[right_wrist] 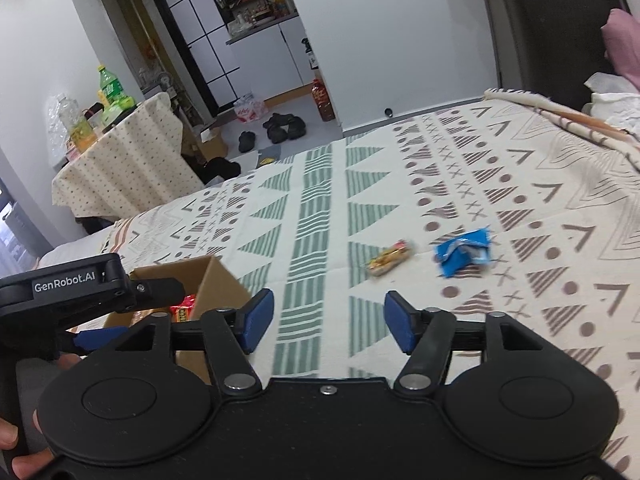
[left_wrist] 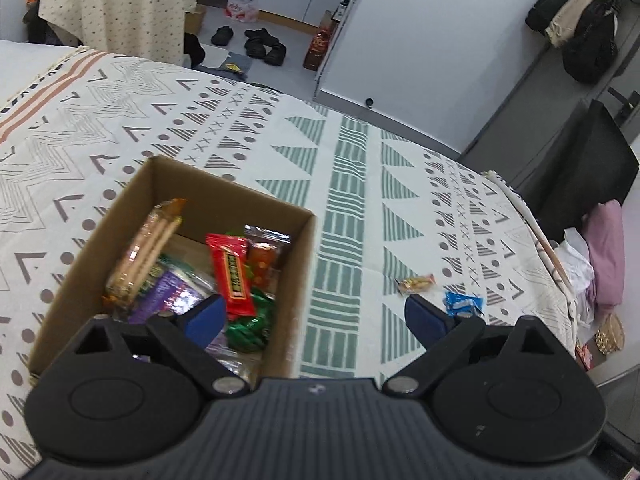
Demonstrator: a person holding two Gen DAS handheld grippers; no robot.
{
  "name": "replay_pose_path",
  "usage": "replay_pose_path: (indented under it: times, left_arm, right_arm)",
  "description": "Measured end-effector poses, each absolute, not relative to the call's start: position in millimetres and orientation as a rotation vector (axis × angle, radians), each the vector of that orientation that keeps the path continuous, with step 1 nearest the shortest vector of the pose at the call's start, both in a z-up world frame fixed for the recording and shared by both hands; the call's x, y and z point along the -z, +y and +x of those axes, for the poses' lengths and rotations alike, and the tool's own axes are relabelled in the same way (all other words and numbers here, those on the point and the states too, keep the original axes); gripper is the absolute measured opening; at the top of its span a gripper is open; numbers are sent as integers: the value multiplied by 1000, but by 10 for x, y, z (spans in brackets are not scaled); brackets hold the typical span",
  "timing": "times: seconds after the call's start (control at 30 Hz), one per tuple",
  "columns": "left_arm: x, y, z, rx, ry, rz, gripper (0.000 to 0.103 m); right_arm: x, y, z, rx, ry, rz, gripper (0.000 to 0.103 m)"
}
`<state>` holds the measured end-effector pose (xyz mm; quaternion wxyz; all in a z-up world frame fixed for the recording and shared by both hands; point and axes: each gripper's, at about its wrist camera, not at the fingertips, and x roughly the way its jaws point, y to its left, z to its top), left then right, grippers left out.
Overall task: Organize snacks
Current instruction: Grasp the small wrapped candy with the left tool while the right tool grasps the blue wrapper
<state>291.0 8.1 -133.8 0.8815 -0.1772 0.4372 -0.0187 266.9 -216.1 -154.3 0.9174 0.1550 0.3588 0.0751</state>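
Observation:
An open cardboard box [left_wrist: 294, 280] stands on the patterned bed cover [left_wrist: 352, 184]. It holds several snacks, among them a red packet [left_wrist: 232, 276], a biscuit pack [left_wrist: 140, 256] and a green wrapper [left_wrist: 248, 328]. A small yellow-orange snack [left_wrist: 415, 282] and a crumpled blue packet [left_wrist: 464, 303] lie loose on the cover to the right of the box. My left gripper [left_wrist: 316, 314] is open wide over the box's right wall, with nothing between its pads. My right gripper [right_wrist: 328, 320] is open and empty, short of the yellow snack [right_wrist: 390, 258] and the blue packet [right_wrist: 464, 252]. The box [right_wrist: 216, 284] sits to its left.
A blue finger [right_wrist: 100, 338] of the left gripper shows beside the box, and a hand [right_wrist: 12, 452] is at the lower left. Beyond the bed are a cloth-covered table with bottles [right_wrist: 120, 160], shoes [right_wrist: 280, 128] on the floor and a pink cloth [left_wrist: 608, 256] past the right edge.

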Motion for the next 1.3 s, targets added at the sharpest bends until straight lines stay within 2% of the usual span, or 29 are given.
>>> replay_pose_path:
  times: [0.17, 0.27, 0.43, 0.9, 0.97, 1.17, 1.3]
  left_arm:
    - [1332, -93, 2905, 56, 901, -336, 103]
    - [1311, -237, 2909, 89, 884, -303, 103]
    - [1333, -500, 2981, 131, 884, -225, 103]
    - [1530, -995, 3435, 213, 946, -108, 103]
    - [1565, -1044, 3528, 217, 945, -100, 103]
    - [1735, -1241, 3787, 238, 943, -49, 100]
    - [1908, -1361, 3944, 257, 964, -21, 93]
  right_arm:
    - [1558, -2379, 2616, -142, 720, 318, 83]
    - [1594, -2503, 2597, -119, 706, 299, 91]
    - [1698, -2716, 2600, -74, 677, 257, 96]
    - [2145, -3041, 2832, -66, 705, 357, 92]
    - [2207, -3049, 2912, -69, 707, 364, 86]
    - [2371, -3095, 3173, -56, 714, 386, 78]
    - [2491, -3184, 3338, -31, 723, 430, 71]
